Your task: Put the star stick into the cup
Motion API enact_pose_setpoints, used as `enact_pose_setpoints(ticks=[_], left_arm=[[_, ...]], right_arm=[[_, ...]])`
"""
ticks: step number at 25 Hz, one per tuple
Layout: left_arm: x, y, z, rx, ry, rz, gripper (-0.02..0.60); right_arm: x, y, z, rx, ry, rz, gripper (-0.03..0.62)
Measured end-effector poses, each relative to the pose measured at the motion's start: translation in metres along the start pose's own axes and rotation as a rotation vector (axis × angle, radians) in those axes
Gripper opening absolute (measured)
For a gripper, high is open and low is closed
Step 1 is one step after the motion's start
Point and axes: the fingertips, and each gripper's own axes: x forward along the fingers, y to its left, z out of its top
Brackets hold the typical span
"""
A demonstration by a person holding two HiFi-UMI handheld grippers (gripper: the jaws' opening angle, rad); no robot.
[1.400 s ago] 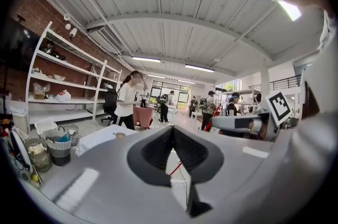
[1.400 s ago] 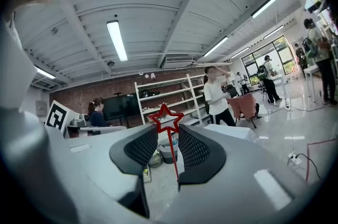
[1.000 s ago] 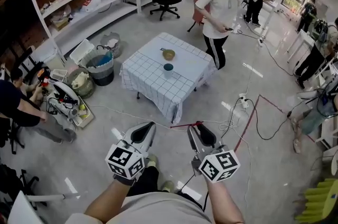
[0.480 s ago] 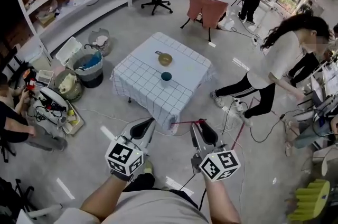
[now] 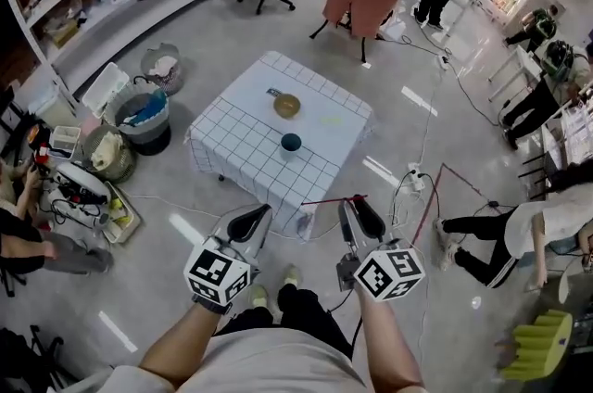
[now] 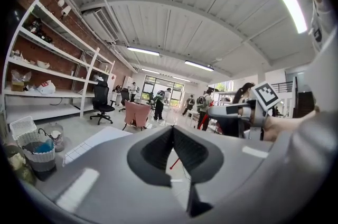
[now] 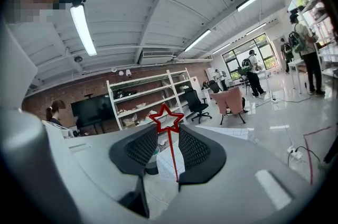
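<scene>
Carrying the star stick (image 7: 170, 150) in the right gripper (image 5: 356, 208), I stand short of the table (image 5: 236, 145).

Right jaws: drawn in on the thin red shaft. It lies against one pad with the star at the jaw tips, and a narrow gap shows beside it.

Left gripper (image 5: 256, 217): jaws closed tip to tip, nothing between them.

The cup (image 5: 291, 142) stands upright on the table's near half, well apart from both grippers. A bowl (image 5: 286, 106) sits just beyond it.

Status: I judge the pick-up complete.

Remaining:
- close on the table;
- bring the stick over the cup mouth;
- lower it in and release.

The cup mouth looks small, so alignment will need care.
</scene>
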Motion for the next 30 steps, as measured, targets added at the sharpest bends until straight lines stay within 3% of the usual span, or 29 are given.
enact_pose_setpoints(ticks=[14, 21, 27, 30], left_arm=[[0.135, 0.081, -0.017, -0.03, 0.065, 0.105, 0.006], [0.187, 0.132, -0.02, -0.052, 0.114, 0.157, 0.006], [0.215, 0.133, -0.044, -0.07, 0.142, 0.197, 0.006], [0.22, 0.16, -0.043, -0.087, 0.152, 0.203, 0.006]], right_arm=[[0.189, -0.12, -0.018, 0.081, 0.078, 0.091, 0.133], [0.276, -0.146, -0.042, 0.104, 0.166, 0.128, 0.133], [0.292, -0.174, -0.075, 0.113, 0.23, 0.155, 0.133], [0.319, -0.164, -0.088, 0.109, 0.271, 0.156, 0.133]])
